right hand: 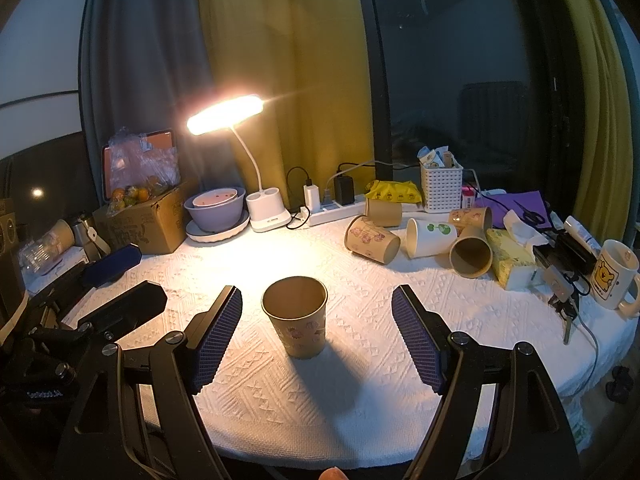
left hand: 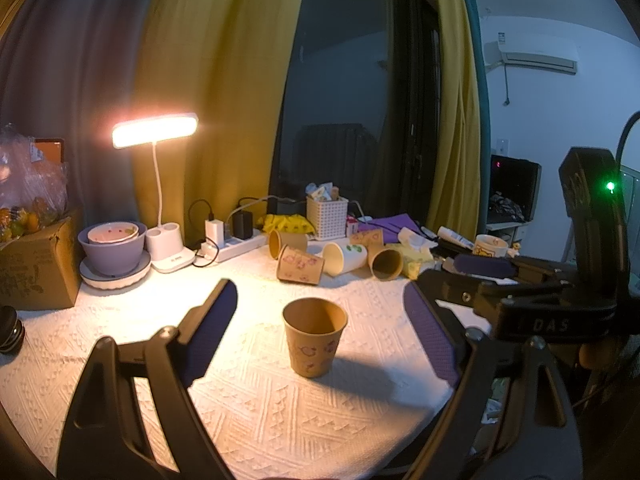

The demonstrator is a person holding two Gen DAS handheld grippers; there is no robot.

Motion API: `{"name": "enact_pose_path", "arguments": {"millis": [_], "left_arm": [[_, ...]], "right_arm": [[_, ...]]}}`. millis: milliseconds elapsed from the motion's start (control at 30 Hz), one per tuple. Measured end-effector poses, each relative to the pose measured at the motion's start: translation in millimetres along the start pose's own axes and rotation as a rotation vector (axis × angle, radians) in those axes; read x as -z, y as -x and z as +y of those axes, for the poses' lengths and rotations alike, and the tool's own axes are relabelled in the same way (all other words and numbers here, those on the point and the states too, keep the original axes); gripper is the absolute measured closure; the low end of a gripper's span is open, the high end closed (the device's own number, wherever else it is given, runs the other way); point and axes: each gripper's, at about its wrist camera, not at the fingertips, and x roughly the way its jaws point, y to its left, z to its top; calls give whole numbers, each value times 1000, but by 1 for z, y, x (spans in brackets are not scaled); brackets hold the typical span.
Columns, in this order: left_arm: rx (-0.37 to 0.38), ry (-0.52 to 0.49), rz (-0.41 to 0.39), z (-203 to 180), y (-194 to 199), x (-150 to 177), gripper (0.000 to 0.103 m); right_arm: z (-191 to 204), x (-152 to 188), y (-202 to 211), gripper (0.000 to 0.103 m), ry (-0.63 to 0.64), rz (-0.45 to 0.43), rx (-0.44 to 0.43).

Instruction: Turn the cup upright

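A brown paper cup (left hand: 313,336) with pink prints stands upright on the white tablecloth (left hand: 248,400), mouth up. It also shows in the right wrist view (right hand: 297,322). My left gripper (left hand: 320,312) is open, its fingers on either side of the cup and apart from it. My right gripper (right hand: 318,312) is open too, with the cup between its fingers and touching neither. The right gripper's body (left hand: 560,292) shows at the right of the left wrist view. The left gripper's fingers (right hand: 120,312) show at the left of the right wrist view.
Several paper cups (right hand: 372,239) lie on their sides at the back. A lit desk lamp (right hand: 264,216), a power strip (right hand: 336,208), stacked bowls (right hand: 216,212), a cardboard box (right hand: 148,220), a white basket (right hand: 442,188), a tissue pack (right hand: 510,258) and a mug (right hand: 612,276) stand around them.
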Motion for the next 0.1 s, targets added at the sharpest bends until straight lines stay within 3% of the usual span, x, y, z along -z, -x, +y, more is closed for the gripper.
{"name": "enact_pose_path", "arguments": {"millis": [100], "left_arm": [[1,0,0,0,0,0,17]], "right_arm": [[0,0,0,23,0,1,1]]}}
